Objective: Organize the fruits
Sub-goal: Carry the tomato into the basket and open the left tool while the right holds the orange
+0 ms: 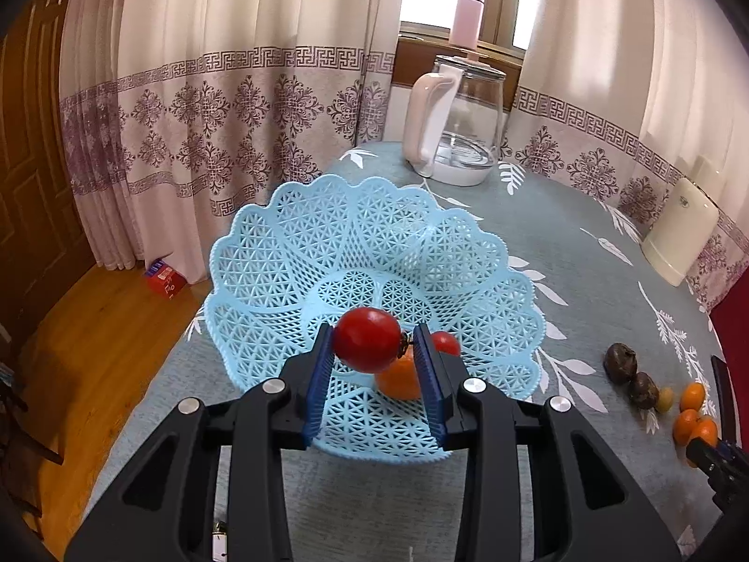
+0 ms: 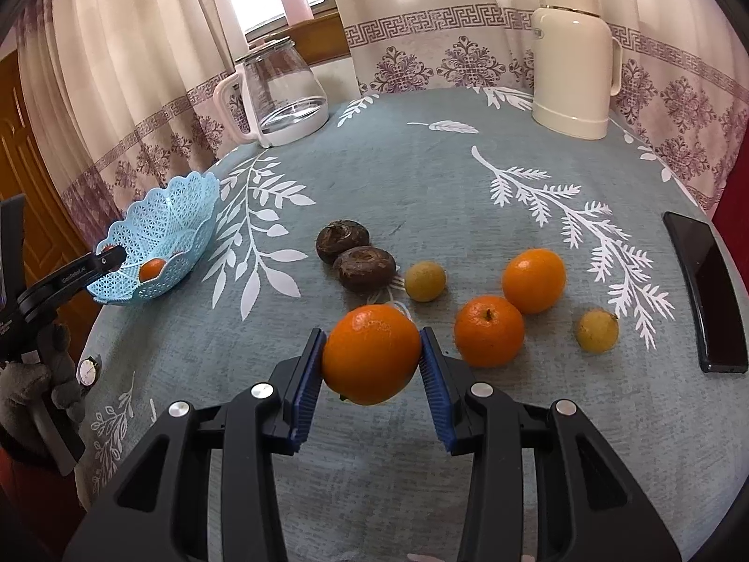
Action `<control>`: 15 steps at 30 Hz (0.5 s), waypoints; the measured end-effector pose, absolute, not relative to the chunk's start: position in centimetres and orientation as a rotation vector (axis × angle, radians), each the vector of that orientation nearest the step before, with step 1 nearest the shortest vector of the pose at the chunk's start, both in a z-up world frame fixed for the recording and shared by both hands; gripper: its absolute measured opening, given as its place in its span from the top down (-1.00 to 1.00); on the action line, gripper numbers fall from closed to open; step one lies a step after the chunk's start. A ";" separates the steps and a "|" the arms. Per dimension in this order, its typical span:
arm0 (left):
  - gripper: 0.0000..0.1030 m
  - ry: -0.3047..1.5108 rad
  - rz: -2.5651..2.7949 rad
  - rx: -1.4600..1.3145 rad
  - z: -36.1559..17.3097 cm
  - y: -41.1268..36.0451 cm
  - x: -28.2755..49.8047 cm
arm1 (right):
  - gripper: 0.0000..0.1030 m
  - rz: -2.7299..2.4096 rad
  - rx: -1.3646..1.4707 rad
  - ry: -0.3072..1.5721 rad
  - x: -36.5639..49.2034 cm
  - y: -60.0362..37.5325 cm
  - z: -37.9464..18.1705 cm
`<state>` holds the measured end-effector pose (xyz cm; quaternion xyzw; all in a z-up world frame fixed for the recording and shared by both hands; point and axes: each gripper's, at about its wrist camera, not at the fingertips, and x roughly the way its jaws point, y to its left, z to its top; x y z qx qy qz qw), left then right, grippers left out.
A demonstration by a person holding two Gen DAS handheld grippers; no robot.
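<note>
Carrying fruit to the basket [image 1: 262, 253] is the step in hand, and both tools are loaded. Our left gripper [image 1: 374, 344] is clamped on a red tomato [image 1: 367, 339], held over the basket's near half, above an orange [image 1: 398, 381] and a second red fruit [image 1: 445, 343] already lying inside. Our right gripper [image 2: 372, 356] is clamped on a big orange [image 2: 371, 354] near the table's front, with the loose fruit just beyond it.

We judge the next move on the left to be simple: lower a little and part the fingers so the tomato settles beside the orange without rolling out through the scalloped rim. The right must then travel toward ten o'clock, where the basket [image 2: 154, 215] sits at the table's edge, and wait until the left tool clears, since both cannot fit over the bowl at once.

Still loose on the cloth [image 2: 421, 178], seen from the right wrist: two dark brown fruits [image 2: 356, 257] at twelve o'clock, a small yellow fruit [image 2: 425, 281] beside them, two oranges [image 2: 512, 299] at one to two o'clock, another yellow one [image 2: 597, 330] further right. A phone [image 2: 704, 290] lies at three o'clock, a glass kettle [image 2: 285, 93] at eleven and a cream flask [image 2: 573, 56] at one, all well clear of the path. A watch [image 2: 87, 371] lies near the left edge.
</note>
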<state>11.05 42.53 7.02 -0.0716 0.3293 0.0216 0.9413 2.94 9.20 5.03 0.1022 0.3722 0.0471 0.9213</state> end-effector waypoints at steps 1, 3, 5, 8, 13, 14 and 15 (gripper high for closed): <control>0.28 0.670 0.049 -0.152 7.0 42.7 11.1 | 0.21 0.099 0.208 0.766 3.0 9.3 5.0; -0.10 0.665 0.059 -0.160 7.0 43.0 11.0 | 0.21 0.102 0.204 0.768 3.1 9.5 5.0; -0.23 0.651 0.076 -0.171 7.2 43.3 10.9 | 0.21 0.105 0.201 0.769 3.1 9.7 5.0; -0.23 0.643 0.082 -0.179 7.4 43.8 10.8 | 0.21 0.110 0.195 0.771 3.4 10.1 5.1; -0.23 0.635 0.107 -0.186 7.8 44.8 10.7 | 0.21 0.134 0.173 0.764 4.0 11.3 5.6; -0.25 0.632 0.117 -0.182 7.9 44.9 10.6 | 0.21 0.144 0.164 0.759 4.3 11.7 5.9; -0.33 0.628 0.128 -0.177 8.0 45.1 10.6 | 0.21 0.150 0.159 0.755 4.4 12.0 6.1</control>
